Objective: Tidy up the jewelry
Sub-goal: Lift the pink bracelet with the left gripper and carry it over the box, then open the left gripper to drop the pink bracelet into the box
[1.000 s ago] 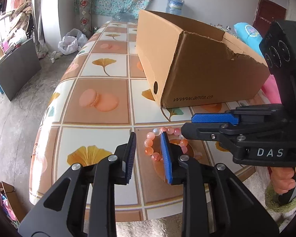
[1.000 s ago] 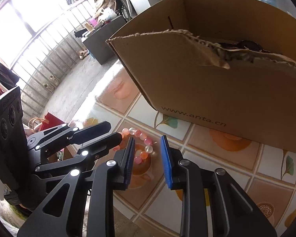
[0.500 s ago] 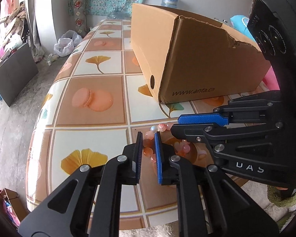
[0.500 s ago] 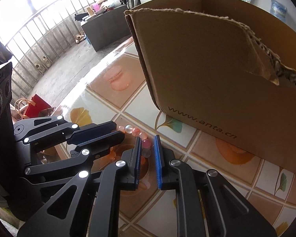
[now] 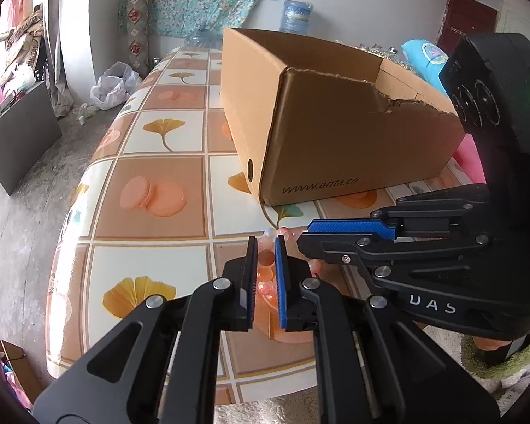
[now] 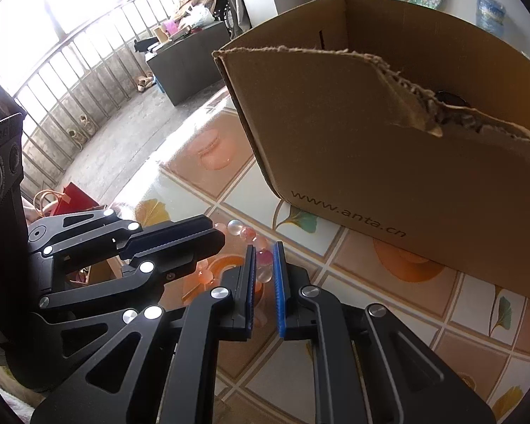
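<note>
Both tools are closed on the same thing: a bracelet of round pink, orange and clear glassy beads (image 5: 265, 265), which lies on the tiled-pattern tablecloth with ginkgo leaves and macarons (image 5: 152, 183), just in front of the brown cardboard box with a torn front edge (image 5: 335, 141). The left gripper (image 5: 265, 247) has its blue-padded jaws pressed on a few beads at one side of the loop, and the right gripper (image 6: 264, 258) is clamped on beads at the opposite side, so the two tools almost touch, tip beside tip. I think this double grip is chosen because a loose loop of beads sags and swings when it is held at only one point; with two points it can be carried more flat over the low, torn part of the box wall. The box stands open at the top and very near, probably as the place where the jewelry is collected; something dark is already inside it, but I cannot tell what it is. To count: one bracelet, one box, two grippers. The beads cannot be counted, because the jaws hide several of them.
</note>
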### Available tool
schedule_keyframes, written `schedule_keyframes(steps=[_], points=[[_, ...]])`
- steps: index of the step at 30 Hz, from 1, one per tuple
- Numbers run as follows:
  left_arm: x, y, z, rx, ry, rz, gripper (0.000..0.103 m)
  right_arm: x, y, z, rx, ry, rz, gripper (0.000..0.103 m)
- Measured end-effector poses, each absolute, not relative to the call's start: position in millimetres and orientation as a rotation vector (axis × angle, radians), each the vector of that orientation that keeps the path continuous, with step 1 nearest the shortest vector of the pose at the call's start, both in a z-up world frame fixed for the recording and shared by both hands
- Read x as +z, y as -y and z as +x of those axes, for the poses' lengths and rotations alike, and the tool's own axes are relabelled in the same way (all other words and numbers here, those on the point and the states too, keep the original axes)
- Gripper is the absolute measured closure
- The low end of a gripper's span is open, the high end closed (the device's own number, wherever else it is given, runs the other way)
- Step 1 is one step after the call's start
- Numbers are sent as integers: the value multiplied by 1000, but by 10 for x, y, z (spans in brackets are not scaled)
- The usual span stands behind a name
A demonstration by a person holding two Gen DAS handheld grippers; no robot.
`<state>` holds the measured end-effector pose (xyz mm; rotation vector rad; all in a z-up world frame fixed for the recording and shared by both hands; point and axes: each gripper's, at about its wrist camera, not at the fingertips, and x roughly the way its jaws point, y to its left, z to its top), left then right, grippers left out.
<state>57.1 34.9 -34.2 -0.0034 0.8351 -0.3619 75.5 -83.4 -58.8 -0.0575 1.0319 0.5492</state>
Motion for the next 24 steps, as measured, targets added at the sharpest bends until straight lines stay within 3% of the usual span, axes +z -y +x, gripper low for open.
schedule_keyframes(steps=[15,24], points=[[539,68,321,-515,-673,33,94,219,1507,368,548,-820,33,93],[1034,666,976,-690,-639,29,94,858,2213,642,475,-692,36,93]])
